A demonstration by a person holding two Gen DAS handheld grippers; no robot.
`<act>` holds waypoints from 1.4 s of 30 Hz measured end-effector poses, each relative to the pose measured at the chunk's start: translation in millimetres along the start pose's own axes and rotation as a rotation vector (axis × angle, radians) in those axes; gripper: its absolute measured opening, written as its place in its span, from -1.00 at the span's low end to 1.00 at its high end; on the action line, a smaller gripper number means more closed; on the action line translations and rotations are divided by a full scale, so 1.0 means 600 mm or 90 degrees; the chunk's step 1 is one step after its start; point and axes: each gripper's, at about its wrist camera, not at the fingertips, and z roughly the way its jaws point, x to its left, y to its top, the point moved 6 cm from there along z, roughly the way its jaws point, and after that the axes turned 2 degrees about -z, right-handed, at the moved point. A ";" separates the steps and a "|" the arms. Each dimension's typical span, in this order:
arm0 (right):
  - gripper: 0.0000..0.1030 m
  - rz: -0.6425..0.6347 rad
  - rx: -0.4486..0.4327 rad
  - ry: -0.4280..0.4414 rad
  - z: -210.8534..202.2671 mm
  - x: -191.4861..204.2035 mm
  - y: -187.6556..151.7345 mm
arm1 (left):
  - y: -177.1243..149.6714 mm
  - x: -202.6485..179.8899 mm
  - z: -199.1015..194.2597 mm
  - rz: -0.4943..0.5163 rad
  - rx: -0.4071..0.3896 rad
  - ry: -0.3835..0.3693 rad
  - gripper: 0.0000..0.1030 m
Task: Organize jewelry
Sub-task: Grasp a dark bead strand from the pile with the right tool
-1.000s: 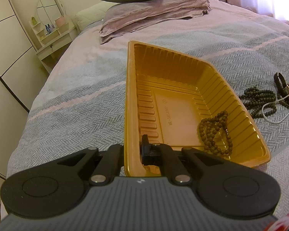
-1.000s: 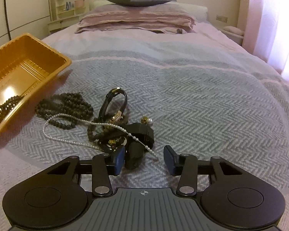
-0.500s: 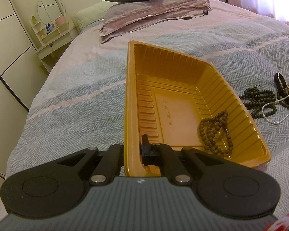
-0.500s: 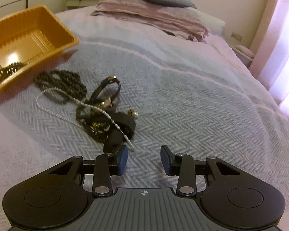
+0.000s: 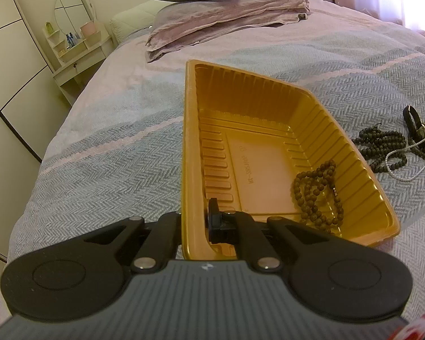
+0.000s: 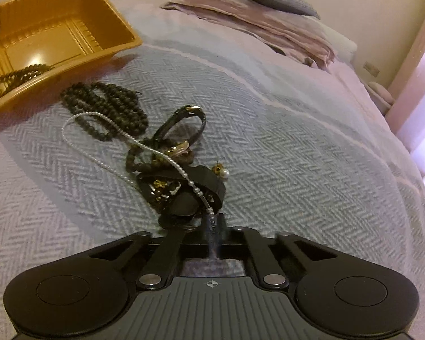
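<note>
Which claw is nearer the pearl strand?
Right. The right claw is shut on the pearl strand at its near end; the left claw clamps the tray wall, well away.

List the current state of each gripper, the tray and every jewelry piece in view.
left gripper: shut on the tray's near wall.
right gripper: just closed, shut on the pearl strand's end.
tray: on the bed, holding one brown bead strand.
pearl strand: draped over the pile.
dark bead strand: on the bedspread, outside the tray.
</note>
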 end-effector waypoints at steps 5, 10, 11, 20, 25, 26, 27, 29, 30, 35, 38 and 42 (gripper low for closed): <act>-0.96 0.014 -0.023 -0.004 -0.054 0.004 0.013 | 0.000 0.000 0.000 0.000 0.000 -0.001 -0.95; -0.96 0.027 -0.075 0.014 -0.136 0.013 0.051 | -0.001 0.001 0.000 0.000 0.000 0.000 -0.95; -0.96 0.024 -0.087 0.012 -0.151 0.014 0.061 | -0.001 0.001 0.000 0.000 0.000 0.000 -0.95; -0.96 0.004 -0.178 0.015 -0.246 0.029 0.150 | 0.000 0.000 0.001 0.002 -0.002 -0.002 -0.95; -0.96 -0.023 -0.208 0.026 -0.272 0.044 0.191 | 0.000 0.000 0.001 0.002 -0.003 -0.004 -0.95; -0.96 -0.026 -0.214 0.028 -0.275 0.046 0.199 | 0.000 0.000 0.001 0.002 -0.003 -0.004 -0.95; -0.96 -0.029 -0.219 0.030 -0.277 0.049 0.208 | 0.000 0.000 0.001 0.002 -0.003 -0.004 -0.95; -0.96 -0.038 -0.228 0.031 -0.279 0.053 0.222 | 0.000 0.000 0.001 0.002 -0.003 -0.004 -0.95; -0.96 -0.044 -0.232 0.032 -0.279 0.056 0.231 | 0.000 0.000 0.001 0.002 -0.004 -0.004 -0.95; -0.96 -0.051 -0.222 0.038 -0.246 0.066 0.246 | 0.000 0.000 0.001 0.000 -0.005 -0.004 -0.95; -0.96 -0.036 -0.155 0.065 -0.185 0.072 0.235 | 0.001 -0.001 0.001 0.001 -0.006 -0.005 -0.95; -0.95 -0.007 -0.103 0.067 -0.121 0.069 0.206 | 0.001 0.000 0.000 -0.001 -0.006 -0.008 -0.95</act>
